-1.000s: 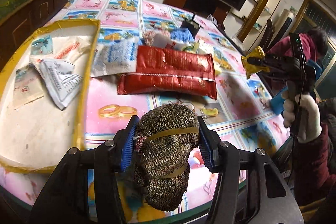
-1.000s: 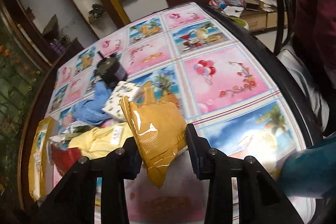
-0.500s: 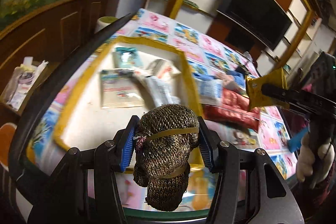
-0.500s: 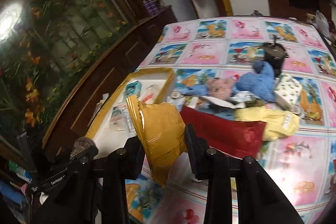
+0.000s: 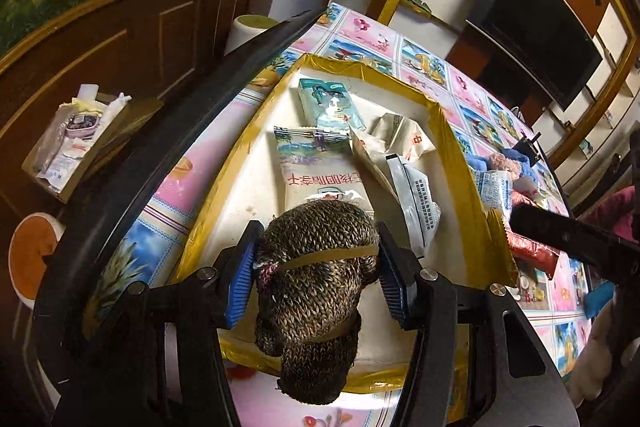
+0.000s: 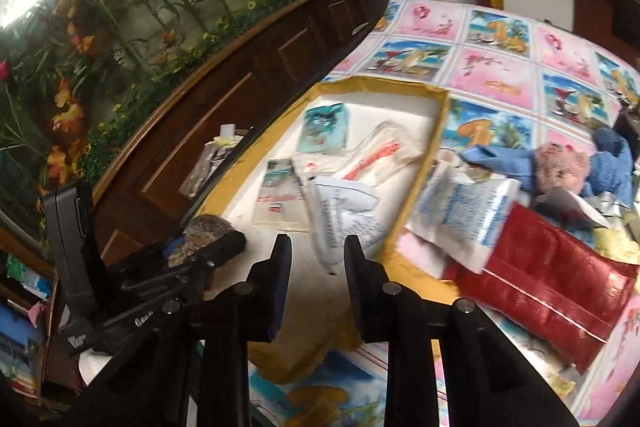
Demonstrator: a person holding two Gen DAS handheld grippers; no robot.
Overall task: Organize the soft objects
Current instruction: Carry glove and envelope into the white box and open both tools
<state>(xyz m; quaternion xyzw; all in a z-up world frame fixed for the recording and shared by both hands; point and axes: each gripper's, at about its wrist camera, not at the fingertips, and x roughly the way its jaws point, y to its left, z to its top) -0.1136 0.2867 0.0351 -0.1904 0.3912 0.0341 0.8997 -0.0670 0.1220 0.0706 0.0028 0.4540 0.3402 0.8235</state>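
Observation:
My left gripper (image 5: pixel 316 279) is shut on a brown knitted bundle (image 5: pixel 316 291) bound with rubber bands, held above the near end of the white tray with a yellow taped rim (image 5: pixel 456 151). The bundle also shows in the right wrist view (image 6: pixel 208 231). Several soft packets (image 5: pixel 320 167) lie in the tray. My right gripper (image 6: pixel 316 263) is open and empty over the tray's near right rim (image 6: pixel 436 131). The yellow packet (image 5: pixel 500 247) hangs at that rim beside the right gripper's finger.
A red pouch (image 6: pixel 540 283), a blue-white packet (image 6: pixel 468 211), blue cloth (image 6: pixel 500 159) and a pink fluffy thing (image 6: pixel 560 167) lie on the patterned tablecloth right of the tray. The table's dark edge (image 5: pixel 200 131) runs along the left, with a wooden cabinet (image 5: pixel 120 39) beyond.
Both grippers moved left over the tray. My right gripper opened and no longer holds the yellow packet. The left still holds the knitted bundle.

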